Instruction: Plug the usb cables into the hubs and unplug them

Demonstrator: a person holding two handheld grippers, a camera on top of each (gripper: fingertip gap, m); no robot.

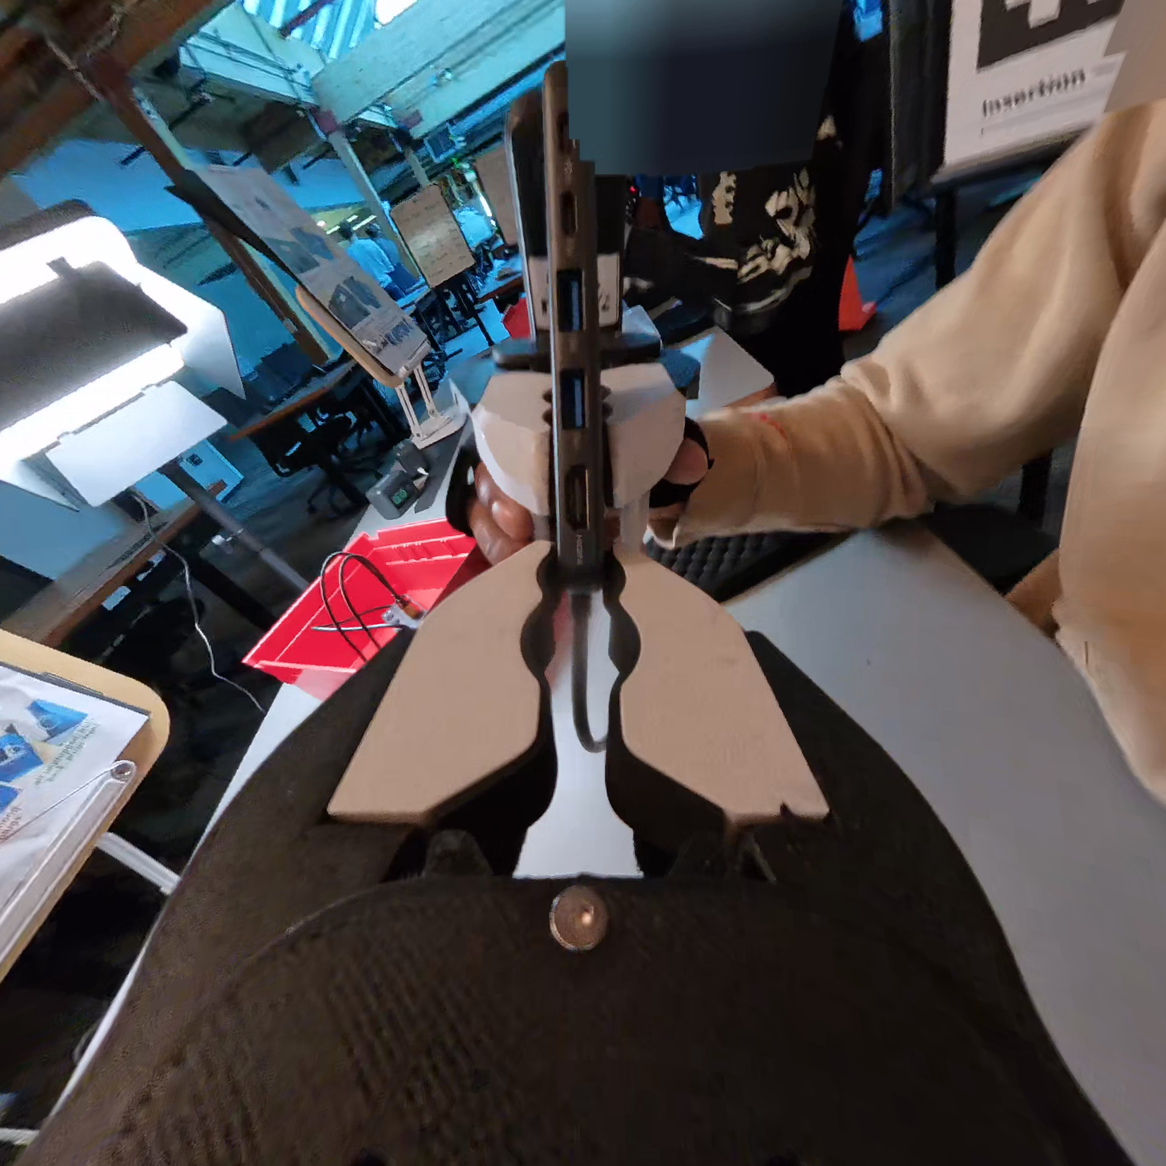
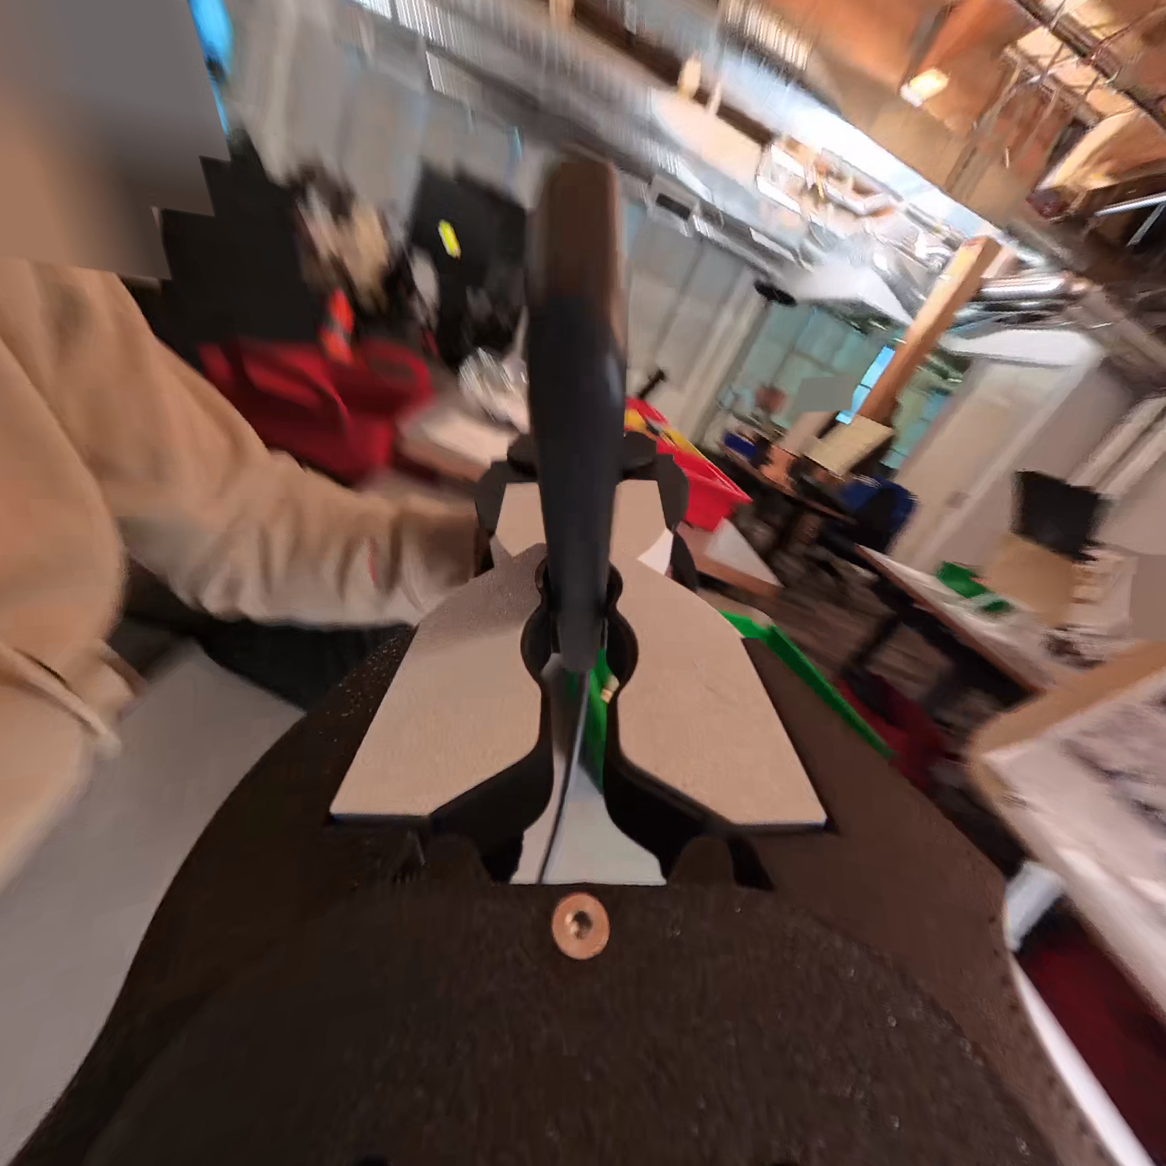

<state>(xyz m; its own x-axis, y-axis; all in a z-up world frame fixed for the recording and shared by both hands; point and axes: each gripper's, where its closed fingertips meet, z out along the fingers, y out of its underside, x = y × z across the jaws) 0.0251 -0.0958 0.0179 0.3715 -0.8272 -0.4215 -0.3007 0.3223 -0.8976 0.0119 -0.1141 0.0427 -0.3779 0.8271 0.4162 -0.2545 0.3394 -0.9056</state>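
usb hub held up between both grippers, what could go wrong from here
1. The left gripper pinches only the hub's cable end, so the long body could lever or slip.
2. The right gripper grips across its ports, possibly blocking one from a plug.
3. The right wrist view is motion-blurred, so fast moves may strain the hub's cable.

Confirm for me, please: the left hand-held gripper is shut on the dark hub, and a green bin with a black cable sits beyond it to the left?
Not quite: the bin is red, as the left wrist view shows. The left hand-held gripper is indeed shut on the dark hub, and the black cable lies in that bin.
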